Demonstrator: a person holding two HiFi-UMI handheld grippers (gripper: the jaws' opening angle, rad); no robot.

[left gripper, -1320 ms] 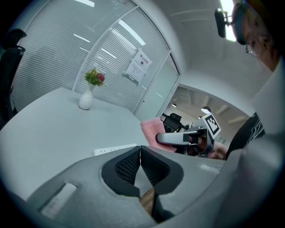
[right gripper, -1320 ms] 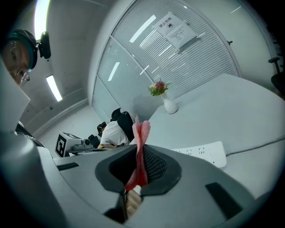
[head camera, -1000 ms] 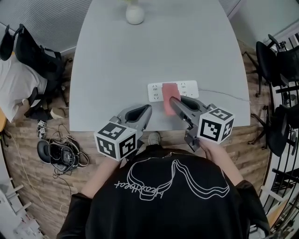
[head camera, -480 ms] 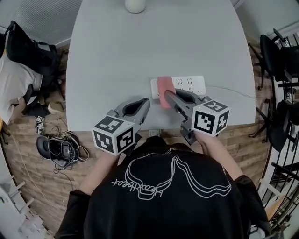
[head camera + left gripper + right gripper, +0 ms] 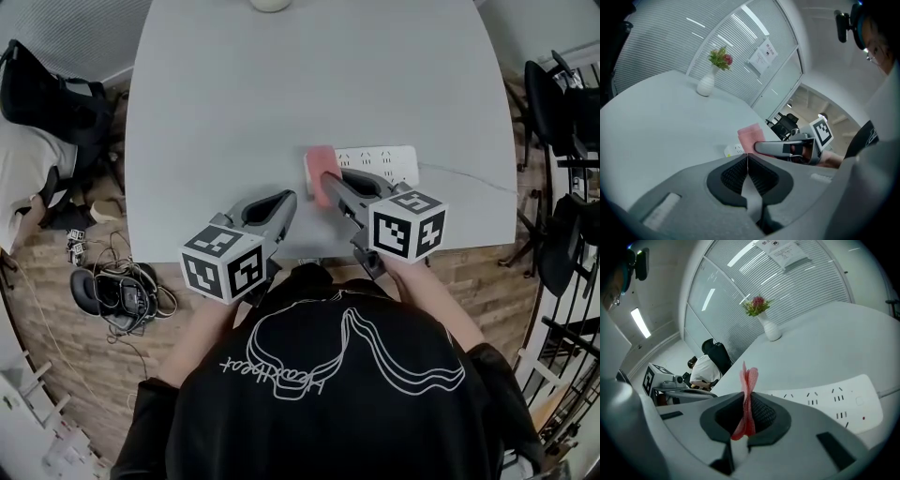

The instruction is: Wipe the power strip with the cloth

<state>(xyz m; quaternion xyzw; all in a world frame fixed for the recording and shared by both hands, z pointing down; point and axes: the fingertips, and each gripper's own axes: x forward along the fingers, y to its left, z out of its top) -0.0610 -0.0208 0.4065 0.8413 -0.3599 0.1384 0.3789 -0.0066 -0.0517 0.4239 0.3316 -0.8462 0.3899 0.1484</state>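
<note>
Leftward along the power strip (image 5: 380, 161) the pink cloth (image 5: 321, 167) has slid, and it now lies over the strip's left end, near the front edge of the grey table (image 5: 281, 84), with the sockets to its right bare. The right gripper (image 5: 330, 186) pinches the cloth tight between its jaws. The left gripper (image 5: 286, 199), jaws pressed together on nothing, hangs over the table just left of the strip; a white vase (image 5: 706, 84) stands far across the table.
</note>
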